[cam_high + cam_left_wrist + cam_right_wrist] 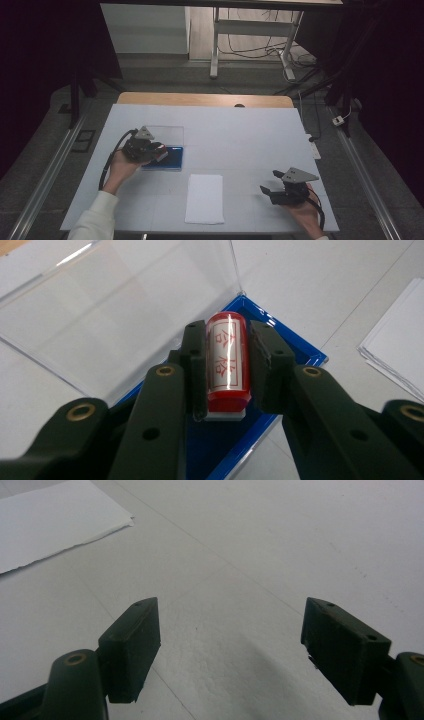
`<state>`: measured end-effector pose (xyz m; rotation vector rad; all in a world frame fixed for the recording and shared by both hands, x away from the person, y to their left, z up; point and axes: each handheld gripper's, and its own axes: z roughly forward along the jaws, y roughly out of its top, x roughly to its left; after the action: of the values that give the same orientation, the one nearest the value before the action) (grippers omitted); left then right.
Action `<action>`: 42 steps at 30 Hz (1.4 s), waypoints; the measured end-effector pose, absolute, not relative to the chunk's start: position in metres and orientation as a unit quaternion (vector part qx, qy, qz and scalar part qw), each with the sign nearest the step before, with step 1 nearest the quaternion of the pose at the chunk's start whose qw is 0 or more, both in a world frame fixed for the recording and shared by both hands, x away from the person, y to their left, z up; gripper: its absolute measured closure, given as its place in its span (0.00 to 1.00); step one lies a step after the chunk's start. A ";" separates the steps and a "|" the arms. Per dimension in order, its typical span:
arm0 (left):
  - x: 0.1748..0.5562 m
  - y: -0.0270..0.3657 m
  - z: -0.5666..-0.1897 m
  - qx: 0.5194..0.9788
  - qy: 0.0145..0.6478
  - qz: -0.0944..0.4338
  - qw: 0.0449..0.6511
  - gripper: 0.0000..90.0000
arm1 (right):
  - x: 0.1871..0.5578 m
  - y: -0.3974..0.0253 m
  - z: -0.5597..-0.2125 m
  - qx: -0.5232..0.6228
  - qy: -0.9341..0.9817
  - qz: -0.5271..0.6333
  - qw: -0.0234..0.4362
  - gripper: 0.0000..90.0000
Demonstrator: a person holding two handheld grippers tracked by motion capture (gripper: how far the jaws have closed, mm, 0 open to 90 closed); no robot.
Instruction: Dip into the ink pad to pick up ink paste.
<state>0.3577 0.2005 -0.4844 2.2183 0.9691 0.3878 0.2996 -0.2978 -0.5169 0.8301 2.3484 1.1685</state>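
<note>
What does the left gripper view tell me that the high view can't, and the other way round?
Left gripper view: the red stamp sits clamped between the left gripper pads, its red characters readable, a white base at its lower end, above the blue tray with the clear lid standing open behind.

High view: the right gripper rests open, apart from the work, at the table's right front, and the whole white paper stack lies between the two hands.

Both: the blue tray, its clear lid, the left gripper over it, and the paper.

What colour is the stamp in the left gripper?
Red stamp with a white label; the left gripper view shows it best.
</note>
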 end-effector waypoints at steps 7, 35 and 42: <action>0.359 0.199 -0.489 0.857 0.371 0.149 0.326 0.78 | 0.299 -0.298 -0.516 0.296 0.839 0.412 0.197 0.26; 0.357 0.188 -0.493 0.866 0.376 0.164 0.285 0.78 | 0.299 -0.297 -0.517 0.292 0.839 0.415 0.197 0.26; 0.356 0.183 -0.493 0.869 0.378 0.173 0.268 0.79 | 0.299 -0.297 -0.516 0.294 0.839 0.412 0.201 0.26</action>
<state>0.3557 0.1828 -0.4925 2.3444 1.0181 0.4655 0.2988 -0.2973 -0.5157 0.8228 2.3438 1.1507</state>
